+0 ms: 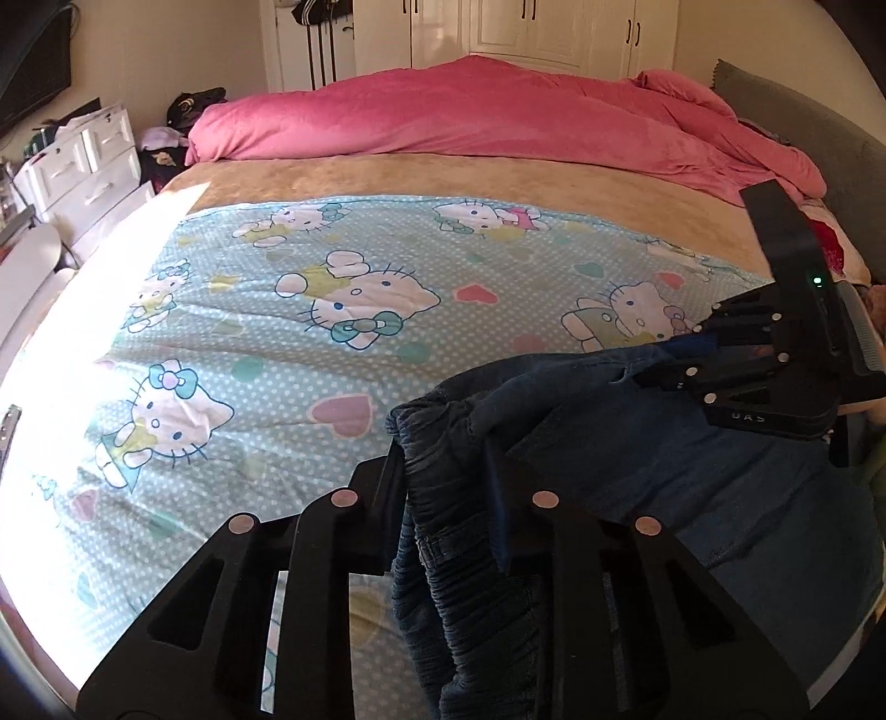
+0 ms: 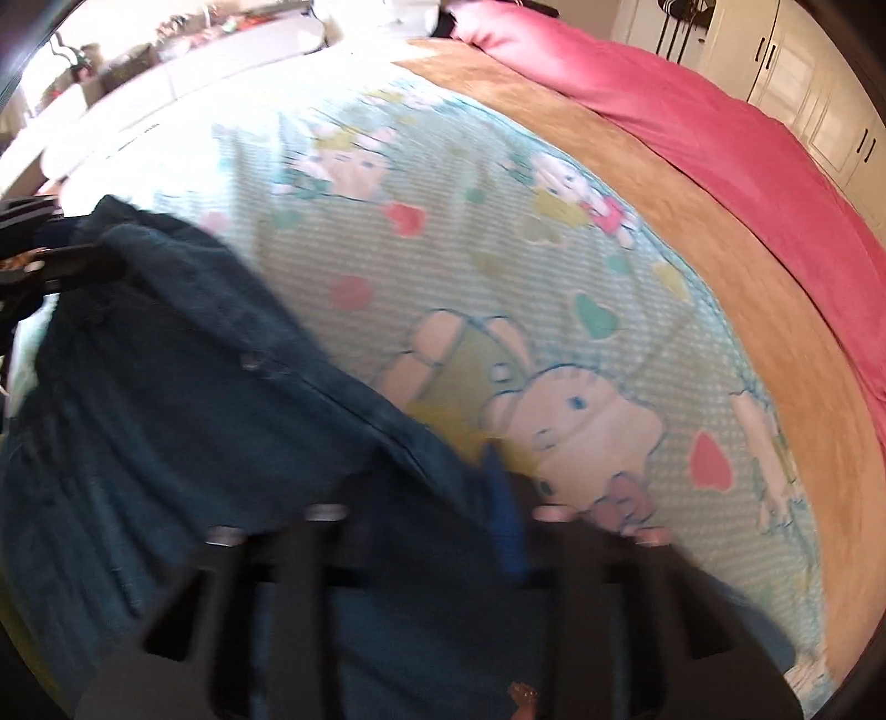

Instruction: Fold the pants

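Note:
Dark blue denim pants lie bunched on the cartoon-cat bedsheet, lifted along one edge. My left gripper is shut on the gathered elastic waistband, which hangs down between its black fingers. Further right, my right gripper pinches the same upper edge of the pants. The right wrist view is blurred: there the pants spread to the left, and my right gripper is closed over their edge. My left gripper holds the far corner at the left of that view.
A pink duvet is heaped across the far side of the bed, with a tan blanket strip in front of it. White drawers stand left of the bed and white wardrobes behind. A grey headboard is on the right.

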Demonstrator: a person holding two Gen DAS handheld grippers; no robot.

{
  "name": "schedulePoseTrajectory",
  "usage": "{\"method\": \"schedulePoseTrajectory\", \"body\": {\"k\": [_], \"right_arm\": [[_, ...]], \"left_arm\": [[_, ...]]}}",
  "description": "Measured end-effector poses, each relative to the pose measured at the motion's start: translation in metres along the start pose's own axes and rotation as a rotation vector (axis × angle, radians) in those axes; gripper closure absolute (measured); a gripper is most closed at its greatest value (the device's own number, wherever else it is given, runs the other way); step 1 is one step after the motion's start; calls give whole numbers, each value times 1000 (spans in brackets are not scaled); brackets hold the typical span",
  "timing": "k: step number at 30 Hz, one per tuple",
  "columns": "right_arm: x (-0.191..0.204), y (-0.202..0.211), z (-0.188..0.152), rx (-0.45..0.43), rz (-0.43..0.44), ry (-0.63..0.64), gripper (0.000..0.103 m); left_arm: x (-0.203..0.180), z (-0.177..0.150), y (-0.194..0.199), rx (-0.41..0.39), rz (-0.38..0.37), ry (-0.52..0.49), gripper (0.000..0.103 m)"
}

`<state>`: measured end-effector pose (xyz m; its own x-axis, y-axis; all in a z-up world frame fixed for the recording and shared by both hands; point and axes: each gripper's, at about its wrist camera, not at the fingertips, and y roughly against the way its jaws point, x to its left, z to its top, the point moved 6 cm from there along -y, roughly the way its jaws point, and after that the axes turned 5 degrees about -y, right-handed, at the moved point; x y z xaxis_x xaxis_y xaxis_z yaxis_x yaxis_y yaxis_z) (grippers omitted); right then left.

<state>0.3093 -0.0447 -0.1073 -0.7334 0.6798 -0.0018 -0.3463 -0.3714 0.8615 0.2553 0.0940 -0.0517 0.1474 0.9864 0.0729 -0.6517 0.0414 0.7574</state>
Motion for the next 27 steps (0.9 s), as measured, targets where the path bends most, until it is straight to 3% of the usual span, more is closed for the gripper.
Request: {"method": "schedulePoseTrajectory", "body": {"k": [4, 9, 15, 20, 27], "right_arm": [[19, 42, -16, -96, 23, -56, 97], [55, 111, -52, -235, 94, -140, 97], [102, 158, -87, -309, 146, -182, 97], [133, 168, -119, -282, 170, -171, 97], [171, 143, -155, -165, 204, -161, 97]], "left_arm": [[3, -10, 12, -8, 7, -14, 87], [-3, -27, 42, -29, -11, -44, 88], [-12, -51, 83, -63, -56, -59, 88], [-18, -90, 103, -39, -70, -69, 88], [3, -127, 102, 52, -4, -34, 88]]}}
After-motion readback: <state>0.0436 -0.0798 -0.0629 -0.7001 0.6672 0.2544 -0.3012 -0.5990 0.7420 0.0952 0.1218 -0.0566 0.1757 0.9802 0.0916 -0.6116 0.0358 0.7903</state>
